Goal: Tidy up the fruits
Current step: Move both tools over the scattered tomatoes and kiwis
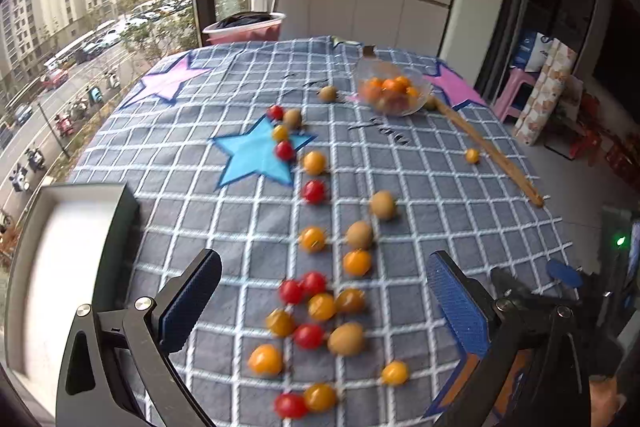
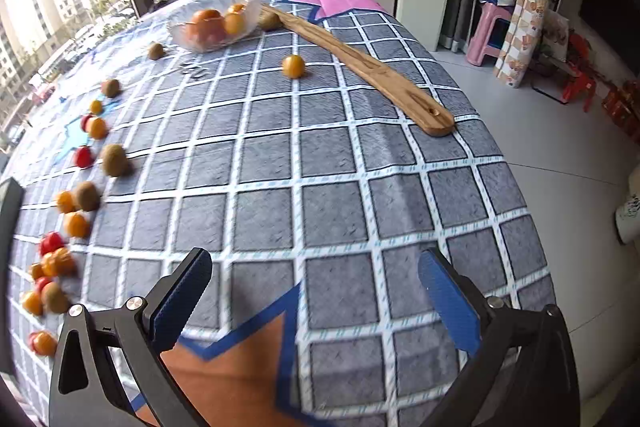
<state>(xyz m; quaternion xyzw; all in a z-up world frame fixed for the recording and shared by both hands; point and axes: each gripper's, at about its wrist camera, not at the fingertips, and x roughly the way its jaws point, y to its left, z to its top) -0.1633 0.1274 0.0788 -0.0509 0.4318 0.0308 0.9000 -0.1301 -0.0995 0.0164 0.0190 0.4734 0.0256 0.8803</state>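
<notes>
Both jaws are held wide, nothing gripped: the left gripper is hung over scattered fruits mid-tablecloth (blurred), the right gripper beside them, the glass bowl near the far edge.

Scattered red, orange and brown small fruits crowded the checked worktop's left half; its right half lay open up to the long wooden paddle and clear glass bowl.
</notes>
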